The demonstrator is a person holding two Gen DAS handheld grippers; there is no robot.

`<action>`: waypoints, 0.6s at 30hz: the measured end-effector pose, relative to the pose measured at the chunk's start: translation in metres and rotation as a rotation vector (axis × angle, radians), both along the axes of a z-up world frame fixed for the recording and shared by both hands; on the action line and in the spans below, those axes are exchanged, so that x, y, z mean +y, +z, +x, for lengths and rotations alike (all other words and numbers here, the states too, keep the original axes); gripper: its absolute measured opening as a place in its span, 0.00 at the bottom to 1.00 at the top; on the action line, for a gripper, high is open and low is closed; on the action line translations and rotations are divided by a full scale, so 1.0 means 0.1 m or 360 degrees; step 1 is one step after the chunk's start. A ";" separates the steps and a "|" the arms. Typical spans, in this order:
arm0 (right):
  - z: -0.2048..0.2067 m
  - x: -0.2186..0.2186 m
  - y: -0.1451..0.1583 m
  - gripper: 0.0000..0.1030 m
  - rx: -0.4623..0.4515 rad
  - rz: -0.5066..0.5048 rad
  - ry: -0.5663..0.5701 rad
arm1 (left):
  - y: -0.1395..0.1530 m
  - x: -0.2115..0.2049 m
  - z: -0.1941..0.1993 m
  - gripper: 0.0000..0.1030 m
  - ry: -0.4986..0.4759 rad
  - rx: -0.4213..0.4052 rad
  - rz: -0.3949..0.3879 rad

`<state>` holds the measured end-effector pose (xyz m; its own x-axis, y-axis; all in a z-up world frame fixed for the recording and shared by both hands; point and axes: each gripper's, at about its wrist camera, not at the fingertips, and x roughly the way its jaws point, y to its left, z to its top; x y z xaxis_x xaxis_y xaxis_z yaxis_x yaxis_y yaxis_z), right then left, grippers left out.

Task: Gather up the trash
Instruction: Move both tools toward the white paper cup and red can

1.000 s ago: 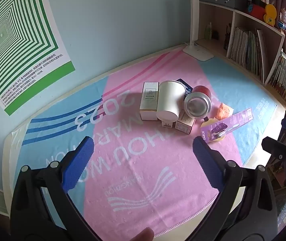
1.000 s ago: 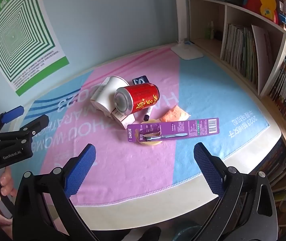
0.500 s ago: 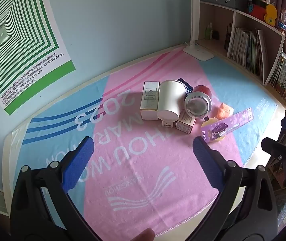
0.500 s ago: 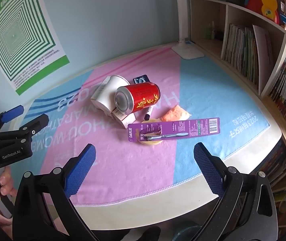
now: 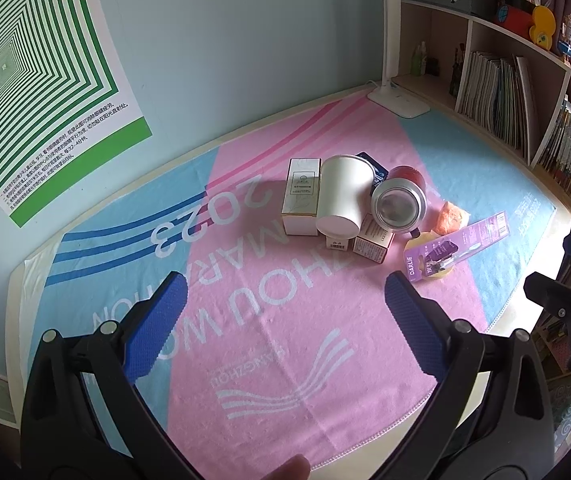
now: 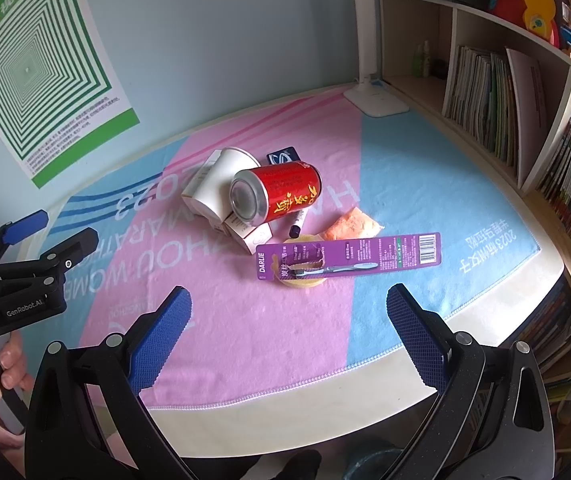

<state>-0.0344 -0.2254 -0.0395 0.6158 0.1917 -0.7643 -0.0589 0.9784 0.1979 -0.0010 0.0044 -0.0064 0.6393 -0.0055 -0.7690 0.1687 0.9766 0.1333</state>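
Both tongs, left tongs (image 5: 285, 312) and right tongs (image 6: 287, 320), hover spread and empty at the desk's (image 6: 365, 376) near edge. Trash clusters mid-desk; take the toothbrush pack (image 6: 349, 255) first, pinching its thin edge.

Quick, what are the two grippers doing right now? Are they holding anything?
Left gripper: open, holding nothing, above the towel.
Right gripper: open, holding nothing, short of the purple toothbrush pack.

A pink-and-blue printed towel (image 6: 425, 184) covers the desk (image 6: 365, 400). Behind it, a white desk lamp (image 6: 369, 80) stands at the far corner; a bookshelf (image 6: 485, 92) runs along its right side, and a green-striped poster (image 5: 37, 80) hangs on the wall beyond its left.
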 end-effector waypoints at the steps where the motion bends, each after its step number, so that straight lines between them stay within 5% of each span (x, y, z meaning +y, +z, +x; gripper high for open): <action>1: 0.00 0.00 0.00 0.94 -0.0001 0.0001 0.0000 | -0.01 0.00 0.00 0.94 0.0001 0.0001 0.0000; 18: 0.17 0.07 -0.08 0.94 0.0055 -0.0010 0.0035 | -0.16 0.05 0.15 0.94 0.0011 0.0084 0.0032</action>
<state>-0.0175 -0.2186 -0.0472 0.5848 0.2002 -0.7861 -0.0738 0.9782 0.1943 0.0136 0.0095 -0.0222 0.5977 0.0144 -0.8016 0.1695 0.9750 0.1440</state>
